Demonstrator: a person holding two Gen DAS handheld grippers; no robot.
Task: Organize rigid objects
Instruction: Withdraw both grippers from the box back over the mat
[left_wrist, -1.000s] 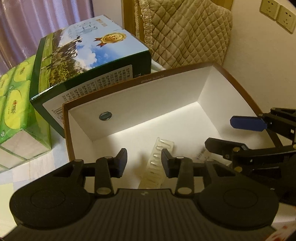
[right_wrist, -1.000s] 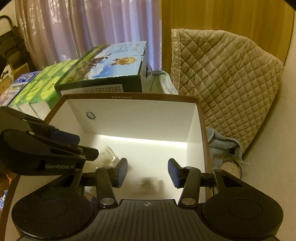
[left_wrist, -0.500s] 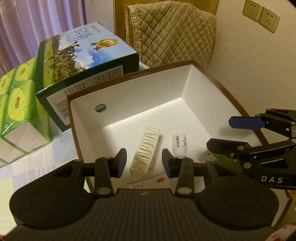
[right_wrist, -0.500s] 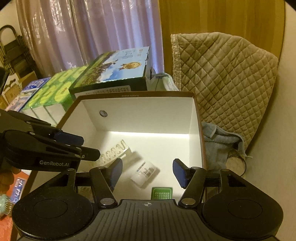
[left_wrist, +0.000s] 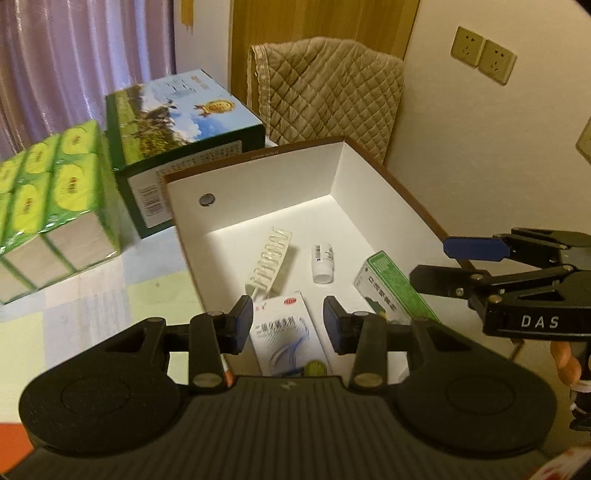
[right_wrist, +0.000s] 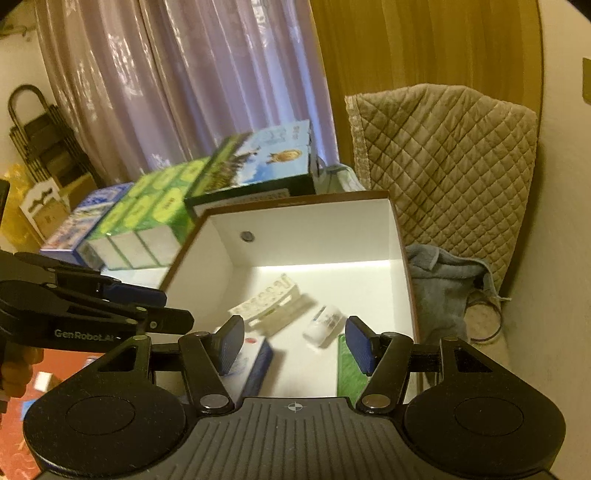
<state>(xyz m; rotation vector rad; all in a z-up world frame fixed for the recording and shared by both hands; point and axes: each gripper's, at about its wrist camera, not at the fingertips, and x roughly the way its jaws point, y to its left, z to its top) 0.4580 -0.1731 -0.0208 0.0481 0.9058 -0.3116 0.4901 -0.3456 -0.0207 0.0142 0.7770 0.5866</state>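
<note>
Both of your grippers hang over the near edge of the open white box (left_wrist: 258, 192), and neither holds anything: the left gripper (left_wrist: 288, 324) has its jaws partly apart with only air between them, and the right gripper (right_wrist: 293, 345) stands a little wider, equally empty. The task's things lie on the box floor. Count them: one clear plastic vial tray (left_wrist: 269, 260), lying flat toward the left; one small white bottle (left_wrist: 323, 258) on its side, near the middle; one blue-and-white medicine carton (left_wrist: 286, 339), closest to you; and one green-and-white carton (left_wrist: 393, 286), tilted against the right wall. That makes four things, two of them cartons. All look light and stiff. The cartons should crush if you squeeze their broad faces hard, so take each across its narrow sides, near the middle of its length. The bottle is round and smooth and will likely roll or slip; close across its body, not its cap. The tray looks thin and brittle, probably the most fragile piece; grip it across its short width. Outside the box, on the surface to the left, stand one large green printed carton (left_wrist: 177, 122) and one green tissue pack (left_wrist: 55, 192), well apart from your grippers.
</note>
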